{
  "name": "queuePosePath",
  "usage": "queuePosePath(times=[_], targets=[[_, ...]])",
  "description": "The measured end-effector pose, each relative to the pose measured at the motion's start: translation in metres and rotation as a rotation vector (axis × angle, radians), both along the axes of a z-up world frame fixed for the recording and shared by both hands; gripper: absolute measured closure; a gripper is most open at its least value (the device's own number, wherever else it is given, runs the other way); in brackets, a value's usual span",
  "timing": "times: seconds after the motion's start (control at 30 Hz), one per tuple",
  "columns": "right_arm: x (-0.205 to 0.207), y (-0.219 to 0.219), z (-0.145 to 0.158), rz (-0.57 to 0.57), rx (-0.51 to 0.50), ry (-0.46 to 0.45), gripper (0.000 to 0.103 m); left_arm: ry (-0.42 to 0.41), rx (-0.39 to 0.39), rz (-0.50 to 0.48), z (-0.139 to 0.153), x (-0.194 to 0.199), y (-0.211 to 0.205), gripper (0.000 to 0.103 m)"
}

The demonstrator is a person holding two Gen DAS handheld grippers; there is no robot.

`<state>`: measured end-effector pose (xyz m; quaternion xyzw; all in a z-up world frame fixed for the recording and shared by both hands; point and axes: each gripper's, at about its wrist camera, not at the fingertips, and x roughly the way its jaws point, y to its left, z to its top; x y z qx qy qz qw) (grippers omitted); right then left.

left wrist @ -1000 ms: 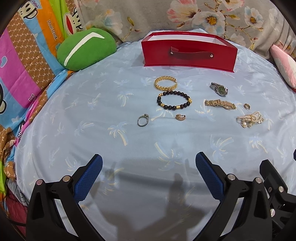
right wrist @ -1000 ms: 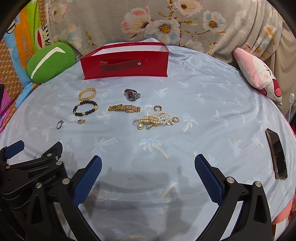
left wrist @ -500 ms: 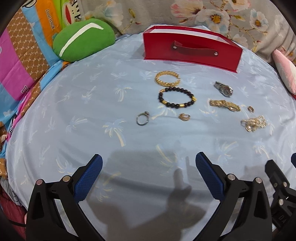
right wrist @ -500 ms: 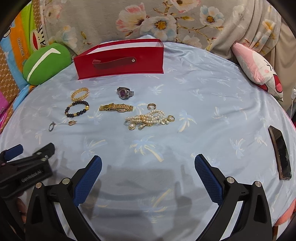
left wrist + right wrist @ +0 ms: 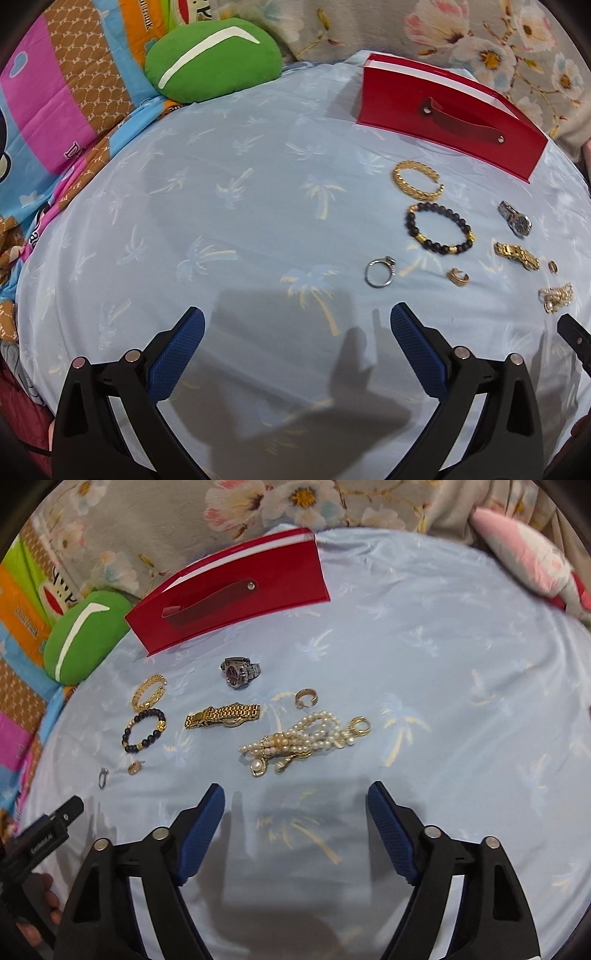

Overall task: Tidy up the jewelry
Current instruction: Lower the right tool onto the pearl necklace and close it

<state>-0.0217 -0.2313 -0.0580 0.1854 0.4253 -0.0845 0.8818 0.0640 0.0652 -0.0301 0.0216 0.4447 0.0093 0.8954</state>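
Both grippers (image 5: 297, 341) (image 5: 295, 812): black plastic frames w/ silver rivets, blue textured pads (image 5: 201, 834) on jaws.

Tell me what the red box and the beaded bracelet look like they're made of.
Red box: glossy rigid plastic or acrylic, probably; its front is smooth and shiny. Beaded bracelet: dark round beads, matte, maybe stone or wood, with a few gold-coloured metallic spacers.
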Motion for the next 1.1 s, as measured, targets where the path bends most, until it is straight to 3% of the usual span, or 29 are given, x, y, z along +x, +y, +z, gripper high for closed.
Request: queuePosePath(times=[0.33,0.43,0.7,1.1], targets=[[0.025,-0.007,0.003,-0.044,0.056,-0.028,0.034,0.012,-0.018,0.002,-0.004,0.008,0.003,0.005],[0.033,-0.004,0.002,-0.048,0.047,-0.028,0.039,0.017,-0.023,-0.012,-0.005,0.009,0.0,0.005],[0.045,0.003,0.0,-0.022,-0.028,-0.027,0.084,0.026,-0.043,-0.048,-0.009,0.009,-0.009,0.005],[0.056,0.012,0.001,0.01,-0.124,-0.026,0.085,0.027,-0.053,-0.077,-0.011,0.008,-0.015,0.005]])
